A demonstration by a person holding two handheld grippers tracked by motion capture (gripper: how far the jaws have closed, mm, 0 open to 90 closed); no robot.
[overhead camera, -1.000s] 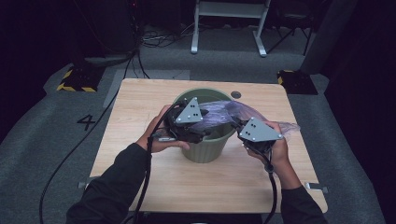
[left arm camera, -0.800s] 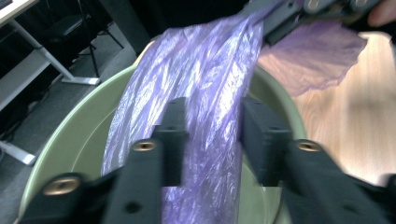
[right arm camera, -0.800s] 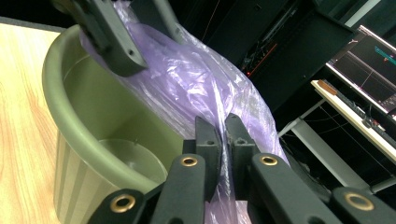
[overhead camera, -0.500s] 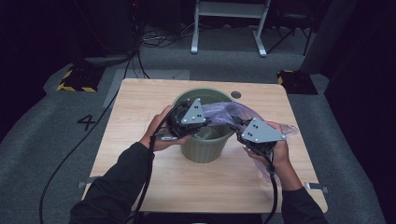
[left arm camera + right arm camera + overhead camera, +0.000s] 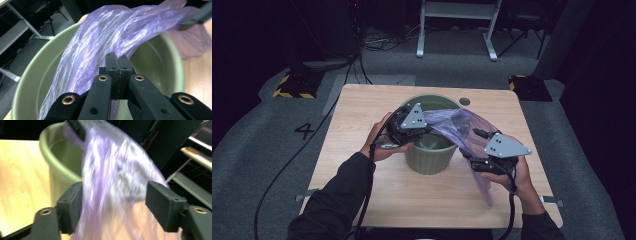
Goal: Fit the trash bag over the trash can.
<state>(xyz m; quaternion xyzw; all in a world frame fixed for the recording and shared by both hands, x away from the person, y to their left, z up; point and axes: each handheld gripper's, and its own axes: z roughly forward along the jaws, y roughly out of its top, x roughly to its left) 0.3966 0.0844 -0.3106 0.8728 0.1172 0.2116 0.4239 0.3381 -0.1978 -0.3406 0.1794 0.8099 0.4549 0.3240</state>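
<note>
A green bin (image 5: 430,161) stands in the middle of the wooden table (image 5: 362,115). A thin purple plastic bag (image 5: 457,125) stretches from the bin's near-left rim across its mouth and hangs down at the right. My left gripper (image 5: 428,128) is over that rim, shut on the bag's edge (image 5: 100,50), with its pads (image 5: 111,72) pressed together above the bin's inside (image 5: 37,75). My right gripper (image 5: 472,147) is to the right of the bin. Its jaws have just been opening and now stand wide, with the blurred bag (image 5: 112,182) loose between them.
A dark round hole (image 5: 464,101) lies in the tabletop behind the bin. Beyond the table are a white metal frame (image 5: 457,30), cables and two yellow-black striped blocks (image 5: 292,85) on the grey floor, which has a "4" (image 5: 305,131) marked at the left.
My right hand has moved toward the table's front right and a little down, and its jaws have spread off the bag. The bag's loose end now hangs lower. The left hand has stayed put.
</note>
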